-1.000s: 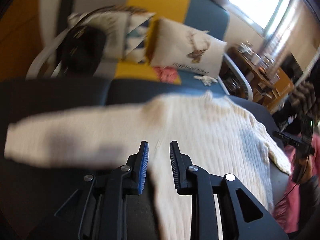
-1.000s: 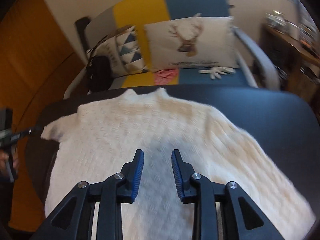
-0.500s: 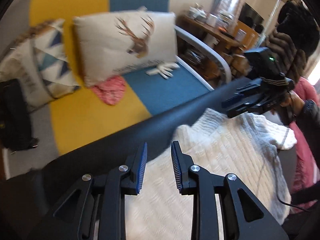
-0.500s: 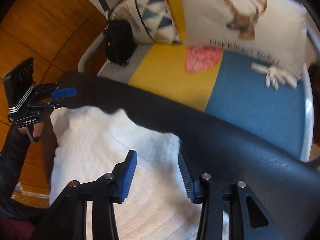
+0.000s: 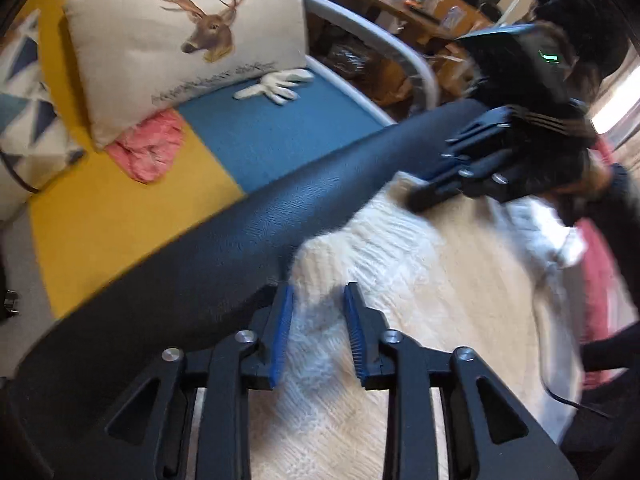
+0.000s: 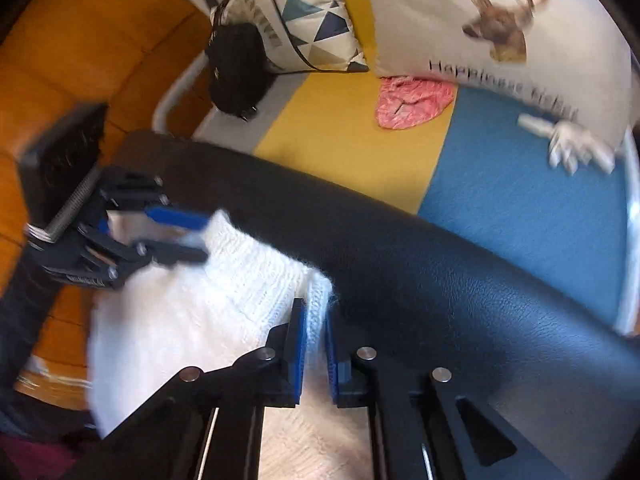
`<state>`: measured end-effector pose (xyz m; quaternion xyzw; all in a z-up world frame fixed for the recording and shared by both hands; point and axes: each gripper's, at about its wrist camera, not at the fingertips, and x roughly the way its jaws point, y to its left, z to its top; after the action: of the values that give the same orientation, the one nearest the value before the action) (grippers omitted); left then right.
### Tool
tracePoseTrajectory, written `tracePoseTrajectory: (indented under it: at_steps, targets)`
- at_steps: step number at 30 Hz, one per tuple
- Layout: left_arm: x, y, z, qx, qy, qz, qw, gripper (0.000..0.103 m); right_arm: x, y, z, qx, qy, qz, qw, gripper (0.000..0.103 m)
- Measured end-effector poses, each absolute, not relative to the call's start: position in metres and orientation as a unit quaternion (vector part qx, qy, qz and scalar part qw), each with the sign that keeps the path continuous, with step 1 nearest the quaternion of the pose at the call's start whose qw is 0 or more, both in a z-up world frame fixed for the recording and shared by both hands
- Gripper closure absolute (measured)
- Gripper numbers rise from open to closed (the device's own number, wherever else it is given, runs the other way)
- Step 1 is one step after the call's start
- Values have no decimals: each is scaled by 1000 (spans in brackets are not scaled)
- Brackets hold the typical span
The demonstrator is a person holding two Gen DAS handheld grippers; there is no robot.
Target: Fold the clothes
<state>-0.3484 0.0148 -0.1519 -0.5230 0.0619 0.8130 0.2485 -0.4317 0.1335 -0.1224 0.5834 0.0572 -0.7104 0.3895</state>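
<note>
change since earlier frame: both grippers have dropped from mid-body of the sweater [image 5: 420,280] to its far edge; right jaws have narrowed from wide to nearly together.
sweater position: cream knit lying flat on the dark table [image 5: 240,248], far edge beside the sofa [image 5: 260,140].
left gripper [image 5: 318,296]: jaws apart and closing, astride the far left corner of the knit; pads not yet pressing.
right gripper [image 6: 316,312]: clenched on a ridge of knit at the far right corner.
step in hand: judged as taking both far corners for a fold toward the person.
advice: finish the left pinch before any lift; take the full thickness of the edge, not just fluff; raise both corners together and level so the fold line stays straight.
risk: loose knit may stretch or slip from a shallow bite.
containers: black bag [image 6: 236,68] on the sofa by the triangle cushion [image 6: 308,20]; contents cannot be told.
sofa seat: deer cushion [image 5: 180,40], pink cloth [image 5: 148,148], white glove [image 5: 276,84].
</note>
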Motion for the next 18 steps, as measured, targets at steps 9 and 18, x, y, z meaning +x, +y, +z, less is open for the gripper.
tracePoseTrajectory:
  at_steps: [9,18]
  targets:
    - [-299,37,-148,-392,129,902,127,99,-389,122,-79,453,165,-822,304,97]
    - [-318,-12,-125,-451,-45,880,145,94,-376,139,-65,436,100,-851,275,76]
